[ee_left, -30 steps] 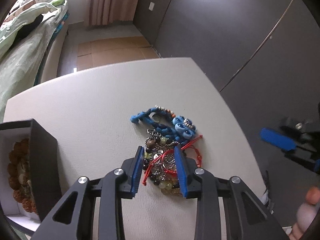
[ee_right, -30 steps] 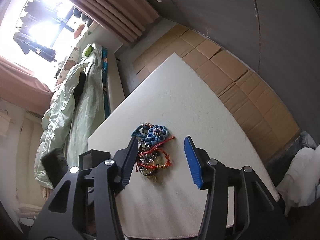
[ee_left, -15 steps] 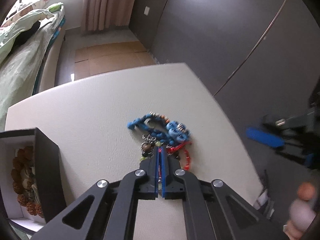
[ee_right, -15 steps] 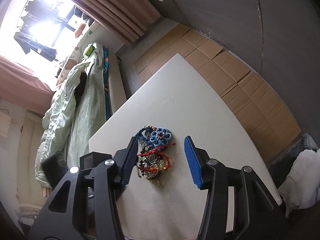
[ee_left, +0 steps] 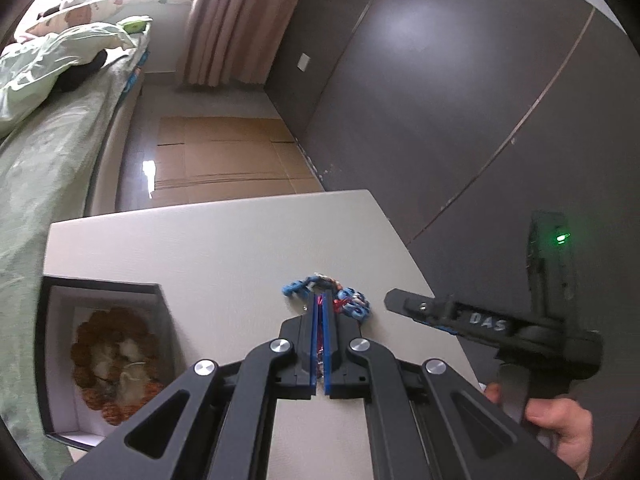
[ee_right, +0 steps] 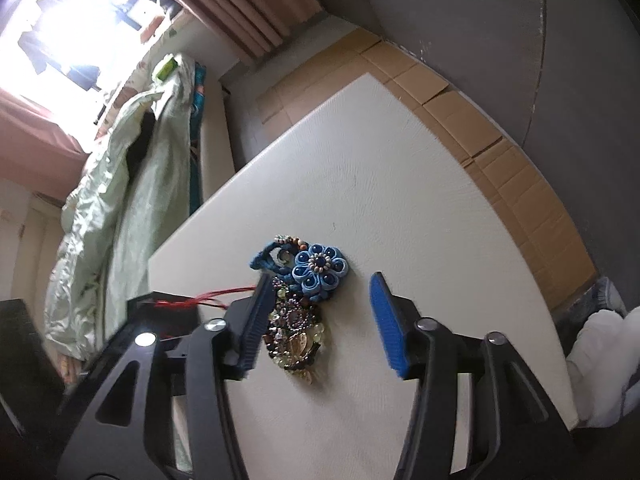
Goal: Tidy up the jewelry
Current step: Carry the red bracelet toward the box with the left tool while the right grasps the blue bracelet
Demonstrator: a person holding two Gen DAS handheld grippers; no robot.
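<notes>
A pile of jewelry (ee_right: 298, 320) lies on the white table (ee_right: 360, 184): a blue fabric flower piece (ee_right: 319, 267) on top, beaded and metal pieces (ee_right: 296, 340) below it. My left gripper (ee_left: 321, 300) is shut on a red cord bracelet (ee_left: 320, 301) and is lifted above the pile; the red cord (ee_right: 224, 295) stretches left from the pile in the right wrist view. My right gripper (ee_right: 320, 316) is open, its jaws either side of the pile, above it. It shows in the left wrist view (ee_left: 420, 312), held by a hand.
An open black box (ee_left: 100, 356) with white lining holds a brown beaded bracelet (ee_left: 112, 364) at the table's left. A bed with green bedding (ee_right: 120, 184) lies beyond the table. Cardboard sheets (ee_left: 224, 160) cover the floor. A dark wall (ee_left: 440, 100) stands on the right.
My left gripper closed on the red cord bracelet in the pile and rose with it, pulling the cord left. The right gripper came closer to the pile, still open.
</notes>
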